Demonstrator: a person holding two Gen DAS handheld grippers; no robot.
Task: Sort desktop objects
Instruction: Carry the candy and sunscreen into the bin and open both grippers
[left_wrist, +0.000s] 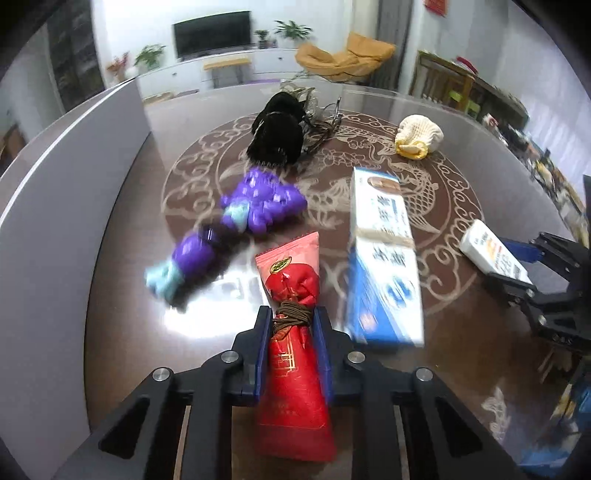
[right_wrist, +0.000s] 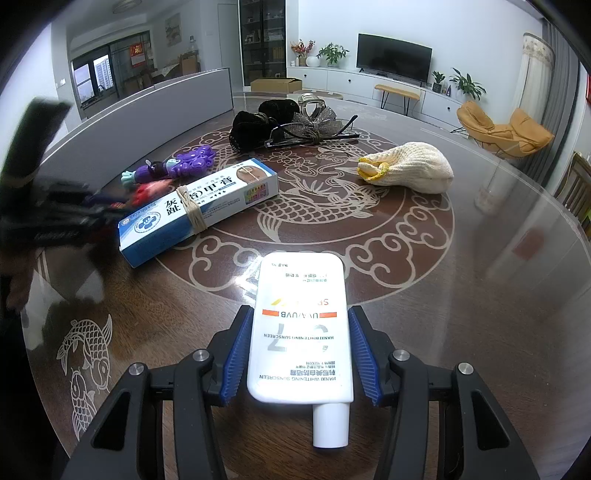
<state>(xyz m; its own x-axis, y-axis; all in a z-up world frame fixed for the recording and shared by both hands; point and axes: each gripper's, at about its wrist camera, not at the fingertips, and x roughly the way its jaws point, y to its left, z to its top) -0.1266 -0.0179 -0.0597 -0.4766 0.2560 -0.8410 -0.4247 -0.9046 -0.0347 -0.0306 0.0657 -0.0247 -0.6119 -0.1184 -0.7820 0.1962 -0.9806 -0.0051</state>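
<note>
My left gripper (left_wrist: 293, 317) is shut on a red tube (left_wrist: 295, 369) with brown cord wound round it, held low over the table. My right gripper (right_wrist: 301, 317) is shut on a white sunscreen bottle (right_wrist: 301, 332), cap toward the camera. In the left wrist view the right gripper (left_wrist: 517, 266) and its sunscreen bottle (left_wrist: 493, 253) show at the right. In the right wrist view the left gripper (right_wrist: 110, 212) shows blurred at the left, next to the blue and white box (right_wrist: 199, 208).
On the round patterned table (right_wrist: 424, 277) lie a blue and white box (left_wrist: 384, 258), purple toys (left_wrist: 258, 201), black pouches (left_wrist: 277, 136), glasses with a silver bow (right_wrist: 314, 127) and a cream knitted glove (right_wrist: 410, 168). A grey partition (left_wrist: 55, 221) stands to the left.
</note>
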